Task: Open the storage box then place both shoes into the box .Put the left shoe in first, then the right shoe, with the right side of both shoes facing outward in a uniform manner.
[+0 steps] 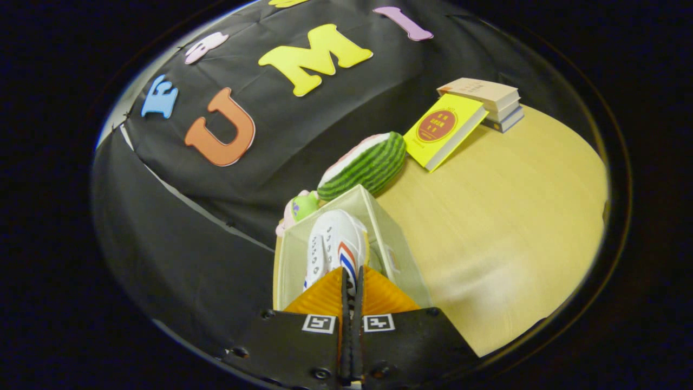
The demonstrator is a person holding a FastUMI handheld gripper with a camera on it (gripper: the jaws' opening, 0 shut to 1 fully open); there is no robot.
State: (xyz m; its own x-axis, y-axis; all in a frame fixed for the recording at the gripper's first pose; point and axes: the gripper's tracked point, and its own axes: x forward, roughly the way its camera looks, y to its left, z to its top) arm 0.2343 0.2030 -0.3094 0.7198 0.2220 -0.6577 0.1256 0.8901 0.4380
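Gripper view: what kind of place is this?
Likely a staged demo booth, not a home: black cloth wall behind a wooden table holding props, stacked books and a watermelon toy.

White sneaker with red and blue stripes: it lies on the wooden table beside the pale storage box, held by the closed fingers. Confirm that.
Wrong. The gripper view shows the white sneaker inside the pale storage box, not beside it on the table; the closed fingers do grip it.
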